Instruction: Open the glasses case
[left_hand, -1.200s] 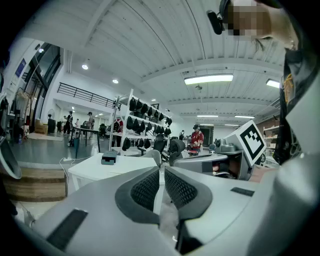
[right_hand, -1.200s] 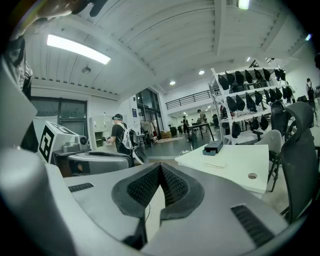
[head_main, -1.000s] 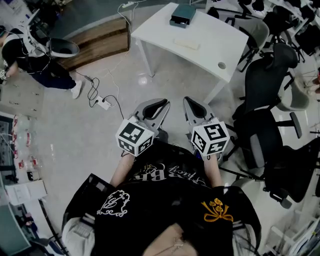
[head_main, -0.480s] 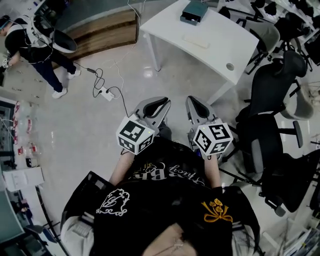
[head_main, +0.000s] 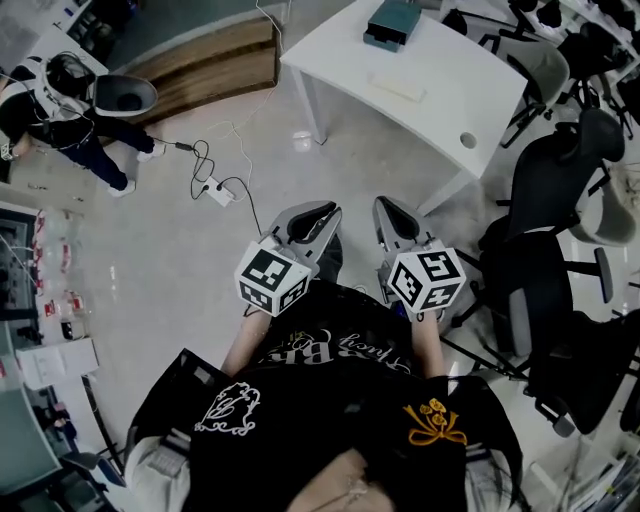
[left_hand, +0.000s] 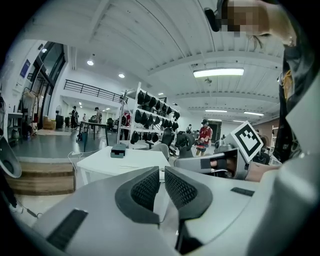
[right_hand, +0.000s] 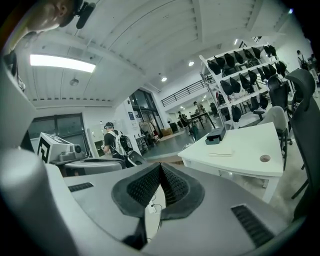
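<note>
A dark teal case (head_main: 393, 22) lies at the far end of a white table (head_main: 440, 95), with a flat pale item (head_main: 397, 87) beside it. The case also shows far off in the left gripper view (left_hand: 118, 151) and the right gripper view (right_hand: 216, 136). I hold both grippers close to my chest, well short of the table and over bare floor. My left gripper (head_main: 318, 208) (left_hand: 161, 169) has its ribbed pads together with nothing between them. My right gripper (head_main: 386, 204) (right_hand: 160, 165) is shut and empty too.
Black office chairs (head_main: 545, 170) crowd the table's right side. A power strip with cables (head_main: 215, 187) lies on the floor to the left. A wooden step (head_main: 200, 60) and another person (head_main: 60, 90) are at the far left. Racks of dark headgear (left_hand: 150, 102) stand behind the table.
Both grippers have sunk a little in the head view and stay shut. The table has slid right in the view, and the person at the far left has shifted.
</note>
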